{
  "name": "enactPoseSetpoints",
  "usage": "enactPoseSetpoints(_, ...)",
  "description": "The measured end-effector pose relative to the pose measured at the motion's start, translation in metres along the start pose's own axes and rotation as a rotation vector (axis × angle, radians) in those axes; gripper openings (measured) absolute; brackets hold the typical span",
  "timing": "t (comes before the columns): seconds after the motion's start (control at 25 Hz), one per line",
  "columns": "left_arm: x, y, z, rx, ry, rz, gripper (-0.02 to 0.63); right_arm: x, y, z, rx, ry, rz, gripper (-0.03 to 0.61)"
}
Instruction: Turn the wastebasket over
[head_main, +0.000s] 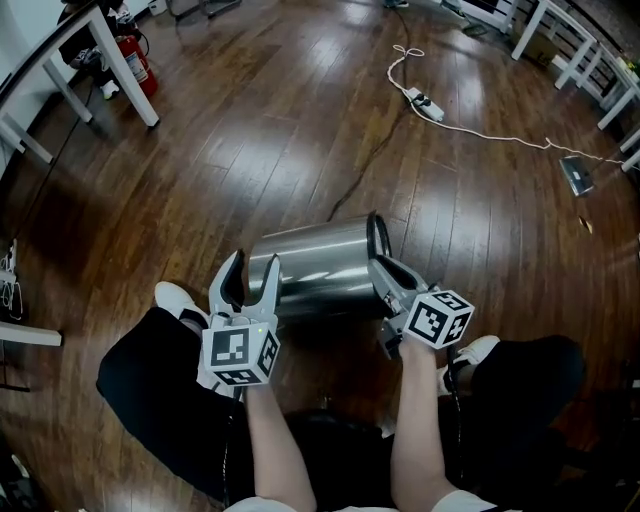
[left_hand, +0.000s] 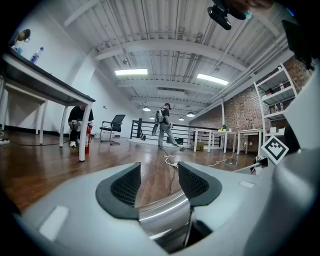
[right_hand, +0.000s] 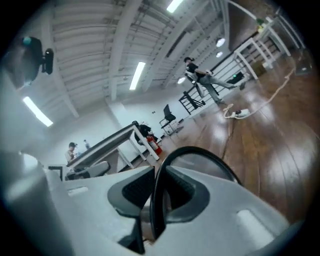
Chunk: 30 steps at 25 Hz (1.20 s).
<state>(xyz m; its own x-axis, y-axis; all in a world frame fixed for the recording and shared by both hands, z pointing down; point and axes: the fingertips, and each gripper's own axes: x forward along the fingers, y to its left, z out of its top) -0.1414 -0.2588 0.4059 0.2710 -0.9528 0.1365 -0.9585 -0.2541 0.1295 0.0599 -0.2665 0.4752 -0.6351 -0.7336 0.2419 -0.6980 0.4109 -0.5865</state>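
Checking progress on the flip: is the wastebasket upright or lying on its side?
On its side. The wastebasket lies along the floor, its black rim facing sideways and pinched by the right gripper.

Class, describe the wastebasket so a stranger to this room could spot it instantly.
Start from the dark wooden floor and look ahead of the person's knees. A wastebasket lies there on its side, the right claw pinching its black rim. Unlike the white power strip beyond, it is a shiny steel cylinder.
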Motion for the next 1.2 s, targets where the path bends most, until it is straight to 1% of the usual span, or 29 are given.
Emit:
enactPoseSetpoints(0.08, 0.001, -0.001, -0.006, 0.002, 0.015, -0.002, 0.261, 0.0, -0.033, -0.031, 0.019, 0.077, -0.108, 0.058)
enactPoseSetpoints(0.12, 0.002, -0.001, -0.01, 0.002, 0.027, 0.001, 0.261, -0.002, -0.049, -0.047, 0.052, 0.11, -0.143, 0.058)
enactPoseSetpoints(0.16, 0.004, 0.001, -0.015, 0.0, 0.048, 0.008, 0.261, -0.003, -0.061, -0.06, 0.118, 0.116, -0.145, 0.057)
enactPoseSetpoints(0.2, 0.005, 0.005, -0.023, -0.003, 0.081, 0.018, 0.261, -0.003, -0.068, -0.068, 0.193, 0.095, -0.125, 0.054)
enactPoseSetpoints(0.24, 0.007, 0.011, -0.034, -0.01, 0.126, 0.03, 0.252, -0.001, -0.07, -0.07, 0.238, 0.07, -0.108, 0.052)
enactPoseSetpoints(0.28, 0.007, 0.019, -0.046, -0.025, 0.174, 0.042, 0.252, 0.001, -0.07, -0.069, 0.234, 0.063, -0.112, 0.052)
enactPoseSetpoints(0.32, 0.006, 0.028, -0.06, -0.053, 0.219, 0.054, 0.252, 0.003, -0.07, -0.066, 0.191, 0.079, -0.138, 0.057)
enactPoseSetpoints(0.36, 0.003, 0.038, -0.073, -0.093, 0.256, 0.069, 0.255, 0.005, -0.069, -0.064, 0.132, 0.108, -0.173, 0.06)
enactPoseSetpoints(0.44, -0.004, 0.057, -0.096, -0.189, 0.301, 0.096, 0.273, 0.005, -0.069, -0.062, 0.022, 0.172, -0.239, 0.071)
enactPoseSetpoints(0.52, -0.009, 0.068, -0.117, -0.286, 0.32, 0.106, 0.289, 0.002, -0.071, -0.065, -0.042, 0.225, -0.273, 0.151)
enactPoseSetpoints(0.56, -0.009, 0.07, -0.128, -0.339, 0.328, 0.104, 0.298, 0.001, -0.071, -0.066, -0.055, 0.241, -0.271, 0.166)
enactPoseSetpoints(0.68, -0.009, 0.071, -0.158, -0.493, 0.36, 0.083, 0.327, 0.003, -0.062, -0.061, -0.045, 0.242, -0.223, 0.166)
enactPoseSetpoints(0.76, -0.008, 0.065, -0.171, -0.542, 0.377, 0.062, 0.322, 0.002, -0.057, -0.06, -0.064, 0.268, -0.207, 0.166)
enactPoseSetpoints(0.84, -0.007, 0.06, -0.175, -0.554, 0.381, 0.044, 0.271, -0.001, -0.059, -0.065, -0.106, 0.331, -0.222, 0.166)
enactPoseSetpoints(0.88, -0.007, 0.06, -0.175, -0.552, 0.384, 0.04, 0.268, -0.002, -0.06, -0.067, -0.118, 0.359, -0.23, 0.164)
enactPoseSetpoints(0.92, -0.006, 0.059, -0.173, -0.547, 0.391, 0.036, 0.262, -0.003, -0.061, -0.07, -0.113, 0.374, -0.229, 0.142)
enactPoseSetpoints(0.96, -0.006, 0.059, -0.172, -0.543, 0.4, 0.034, 0.256, -0.002, -0.061, -0.071, -0.09, 0.37, -0.223, 0.099)
enactPoseSetpoints(1.0, -0.006, 0.058, -0.17, -0.539, 0.41, 0.032, 0.25, -0.002, -0.062, -0.071, -0.057, 0.352, -0.218, 0.083)
enactPoseSetpoints(1.04, -0.006, 0.055, -0.169, -0.536, 0.417, 0.029, 0.24, -0.002, -0.063, -0.07, -0.03, 0.33, -0.22, 0.078)
enactPoseSetpoints(1.12, -0.008, 0.046, -0.162, -0.505, 0.424, 0.006, 0.219, -0.005, -0.068, -0.067, -0.027, 0.306, -0.247, 0.078)
enactPoseSetpoints(1.2, -0.005, 0.033, -0.147, -0.43, 0.419, -0.032, 0.196, -0.01, -0.076, -0.061, -0.046, 0.305, -0.285, 0.078)
